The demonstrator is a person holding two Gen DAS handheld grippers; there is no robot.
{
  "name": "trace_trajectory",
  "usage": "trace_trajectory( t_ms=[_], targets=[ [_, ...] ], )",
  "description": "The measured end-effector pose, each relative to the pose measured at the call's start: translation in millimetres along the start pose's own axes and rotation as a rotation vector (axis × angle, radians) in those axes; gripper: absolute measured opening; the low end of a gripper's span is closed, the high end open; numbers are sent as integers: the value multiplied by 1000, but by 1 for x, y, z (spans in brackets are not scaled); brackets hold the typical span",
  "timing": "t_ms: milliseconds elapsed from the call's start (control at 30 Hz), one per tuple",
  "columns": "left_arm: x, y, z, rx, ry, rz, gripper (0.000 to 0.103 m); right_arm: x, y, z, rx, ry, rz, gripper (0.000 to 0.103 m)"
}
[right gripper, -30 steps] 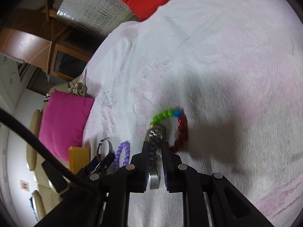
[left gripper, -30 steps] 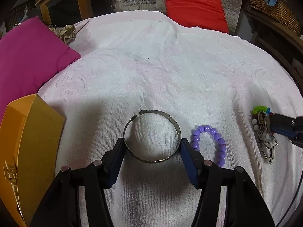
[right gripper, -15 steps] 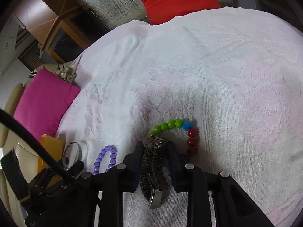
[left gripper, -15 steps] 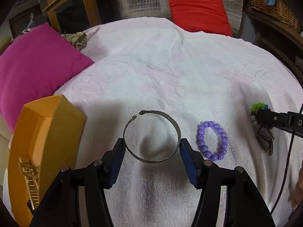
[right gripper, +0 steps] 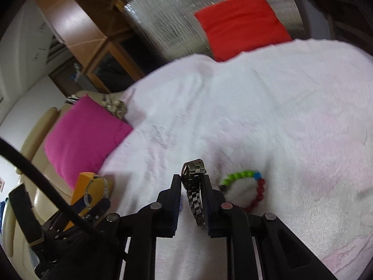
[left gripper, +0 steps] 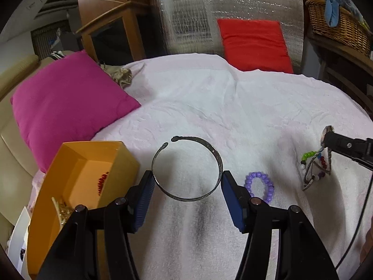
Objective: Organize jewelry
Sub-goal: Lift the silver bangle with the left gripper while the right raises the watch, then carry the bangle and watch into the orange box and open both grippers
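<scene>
My left gripper is shut on a dark metal bangle and holds it above the white towel. An open orange box with jewelry inside sits just to its left. A purple bead bracelet lies on the towel to the right. My right gripper is shut on a steel watch, lifted off the towel; the watch band hangs down in the left wrist view. A multicolour bead bracelet lies beside it.
A magenta cushion lies at the towel's left edge and a red cushion at the back against a silver panel. A wicker basket stands at the far right. A beige cloth lies behind the magenta cushion.
Both grippers have risen. The left one lifted the bangle and the orange box came closer on the left. The right one lifted the watch off the towel, away from the multicolour bracelet.
</scene>
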State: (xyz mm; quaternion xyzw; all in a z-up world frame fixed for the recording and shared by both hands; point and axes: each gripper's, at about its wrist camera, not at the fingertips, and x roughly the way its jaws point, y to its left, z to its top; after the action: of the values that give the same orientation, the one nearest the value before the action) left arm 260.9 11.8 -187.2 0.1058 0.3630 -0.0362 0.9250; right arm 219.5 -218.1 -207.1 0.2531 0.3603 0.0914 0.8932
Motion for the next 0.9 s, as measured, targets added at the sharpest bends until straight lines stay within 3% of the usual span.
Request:
trace_trajectory(
  t_ms=[333,500,700,900],
  targets=[
    [-16,12,0,-32,-36,29,60,-16,22,-3,-53,-65,85,19],
    [-41,35,-7,-84,-68,44,60,-24,43,-9,-100,-95,133,19],
    [-87,102,-32,-197,-65,99,60,-30,101,-27,-203,-77,205,19],
    [-129,194,-69,-257,-38,254,60,-19,184,-53,-286,-1,356,19]
  ],
)
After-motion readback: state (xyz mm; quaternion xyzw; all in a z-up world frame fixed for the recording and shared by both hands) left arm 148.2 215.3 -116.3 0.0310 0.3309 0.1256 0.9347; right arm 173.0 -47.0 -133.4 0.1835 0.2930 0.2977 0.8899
